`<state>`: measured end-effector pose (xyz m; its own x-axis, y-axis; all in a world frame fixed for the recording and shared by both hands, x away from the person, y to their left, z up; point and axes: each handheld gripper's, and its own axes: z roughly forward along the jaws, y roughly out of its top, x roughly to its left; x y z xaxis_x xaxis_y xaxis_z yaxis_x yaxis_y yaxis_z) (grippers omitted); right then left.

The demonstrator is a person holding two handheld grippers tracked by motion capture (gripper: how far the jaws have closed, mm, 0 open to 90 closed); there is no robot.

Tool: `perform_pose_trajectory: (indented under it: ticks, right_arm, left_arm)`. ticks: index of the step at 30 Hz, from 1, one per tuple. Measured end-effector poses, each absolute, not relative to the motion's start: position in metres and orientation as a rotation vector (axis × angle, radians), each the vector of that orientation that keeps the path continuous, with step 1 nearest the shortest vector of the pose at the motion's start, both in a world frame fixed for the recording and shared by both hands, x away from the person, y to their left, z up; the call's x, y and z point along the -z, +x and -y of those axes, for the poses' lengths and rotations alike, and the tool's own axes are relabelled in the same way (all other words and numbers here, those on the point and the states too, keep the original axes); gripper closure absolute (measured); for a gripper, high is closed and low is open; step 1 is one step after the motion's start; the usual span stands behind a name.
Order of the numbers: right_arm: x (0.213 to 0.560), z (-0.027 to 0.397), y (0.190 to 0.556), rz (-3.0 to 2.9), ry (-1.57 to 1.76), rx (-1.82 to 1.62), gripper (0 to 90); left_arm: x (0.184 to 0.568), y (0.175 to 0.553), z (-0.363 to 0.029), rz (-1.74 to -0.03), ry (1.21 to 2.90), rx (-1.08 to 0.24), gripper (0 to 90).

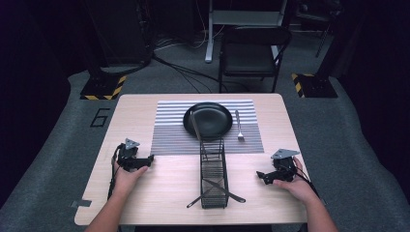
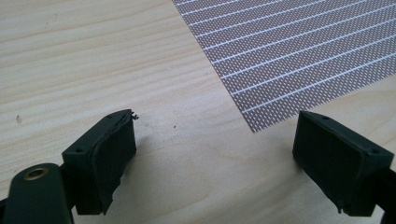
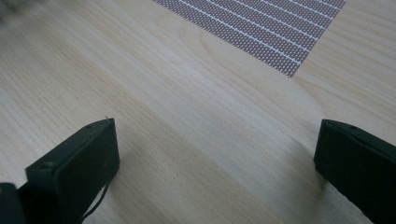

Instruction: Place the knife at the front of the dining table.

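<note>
Beside the wire basket (image 1: 213,176), both grippers, left (image 1: 145,161) and right (image 1: 263,176), rested empty and spread; a steady reach for its utensils (image 1: 227,192) suited best.

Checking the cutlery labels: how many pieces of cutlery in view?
4. A silver metal fork lies on the striped placemat right of the black round plate; a knife-like piece leans across that plate's left edge; two crossed pieces poke from the black wire caddy. Others may be hidden.

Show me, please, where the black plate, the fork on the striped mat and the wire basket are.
black plate (image 1: 209,119): high view, on its flat centre.
fork (image 1: 239,126): high view, on the handle, right of the plate.
wire basket (image 1: 213,170): high view, on its mesh floor, near the middle.
</note>
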<state>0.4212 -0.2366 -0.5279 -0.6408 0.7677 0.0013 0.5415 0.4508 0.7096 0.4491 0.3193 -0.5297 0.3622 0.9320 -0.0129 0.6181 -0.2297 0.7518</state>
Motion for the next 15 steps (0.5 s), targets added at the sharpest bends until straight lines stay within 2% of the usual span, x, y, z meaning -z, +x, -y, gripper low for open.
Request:
perform_pose_trajectory:
  ticks: [15]
  right_arm:
    - [0.5279,0.2365,0.4211,-2.385,1.119,-0.993,0.0]
  left_arm:
    - [0.5294,0.4485,-0.3195,-1.351,1.942,-0.601,16.1]
